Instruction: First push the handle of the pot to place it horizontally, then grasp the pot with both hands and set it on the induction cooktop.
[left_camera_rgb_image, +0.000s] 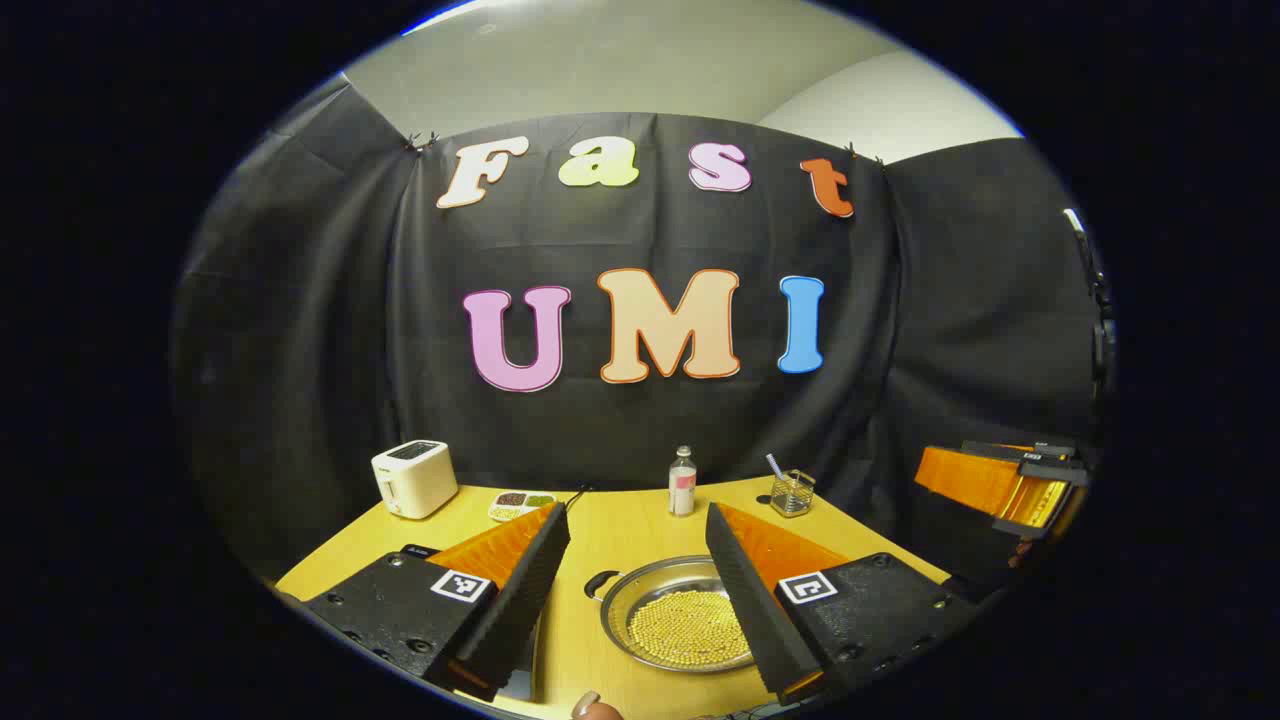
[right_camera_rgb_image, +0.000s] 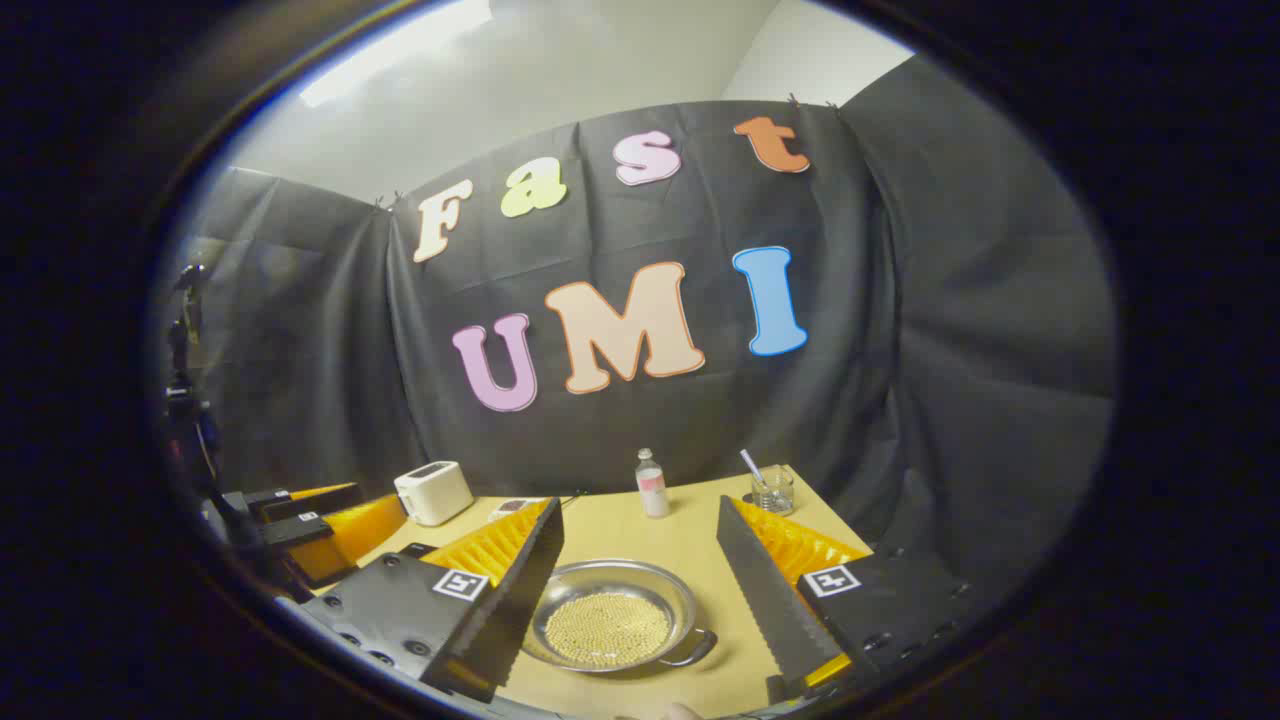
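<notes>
A shallow steel pot (left_camera_rgb_image: 640, 590) filled with small yellow beads sits on the wooden table (left_camera_rgb_image: 620, 530), low between my left gripper's open fingers. A dark loop handle (left_camera_rgb_image: 598, 585) sticks out at its left rim. My left gripper (left_camera_rgb_image: 638, 512) is open above the pot and holds nothing. In the right gripper view the same pot (right_camera_rgb_image: 610, 625) lies between the fingers, with a loop handle (right_camera_rgb_image: 697, 650) at its lower right. My right gripper (right_camera_rgb_image: 640, 503) is also open and empty. A dark flat corner (left_camera_rgb_image: 412, 551), perhaps the cooktop, shows behind the left finger.
Along the table's back stand a white toaster (left_camera_rgb_image: 415, 478), a small dish of beans (left_camera_rgb_image: 520, 505), a bottle (left_camera_rgb_image: 682, 482) and a glass with a straw (left_camera_rgb_image: 792, 492). The other gripper (left_camera_rgb_image: 1010, 480) hovers off the table's right side. A person's fingertip (left_camera_rgb_image: 597, 708) shows at the bottom.
</notes>
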